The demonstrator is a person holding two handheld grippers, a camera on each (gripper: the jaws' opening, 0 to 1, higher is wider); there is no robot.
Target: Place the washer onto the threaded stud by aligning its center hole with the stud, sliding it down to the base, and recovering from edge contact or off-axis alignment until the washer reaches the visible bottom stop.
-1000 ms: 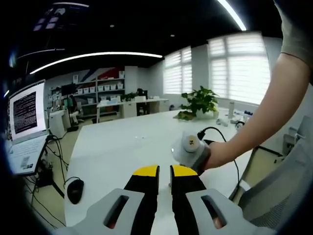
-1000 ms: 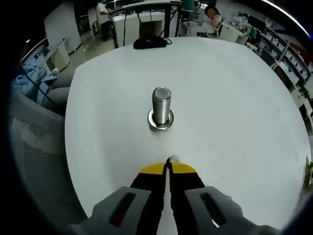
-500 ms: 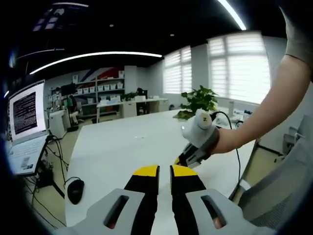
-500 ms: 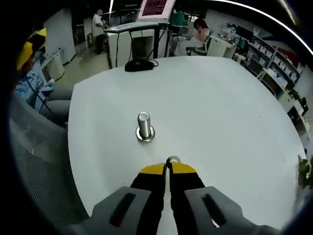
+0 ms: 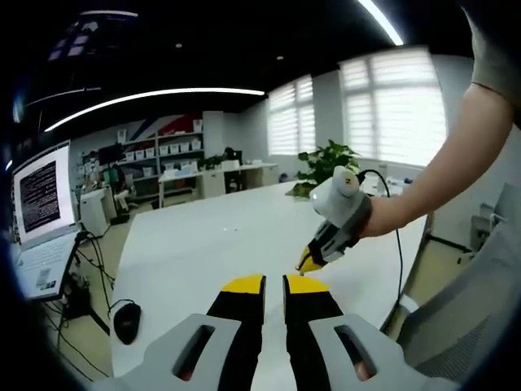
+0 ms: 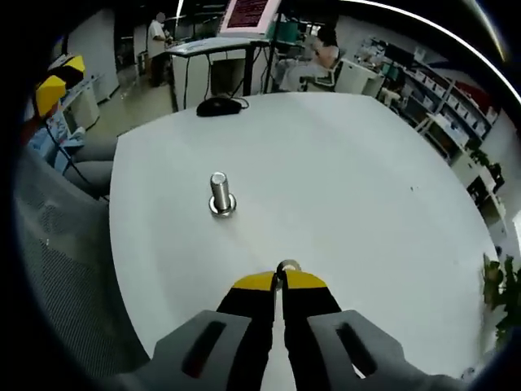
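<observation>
Here the white table [image 6: 342, 163] spreads out under both tools, and the threaded stud [image 6: 220, 194] stands upright on it, ahead and to the left of the right gripper [image 6: 279, 282] and well apart from it. That gripper's jaws are pinched on the washer [image 6: 286, 266], which pokes out at their tips. The left gripper [image 5: 273, 283] is nearly closed with nothing between its jaws.

Shiny metal threaded stud [image 6: 219, 192] on a smooth matt white table [image 6: 342, 179].
</observation>
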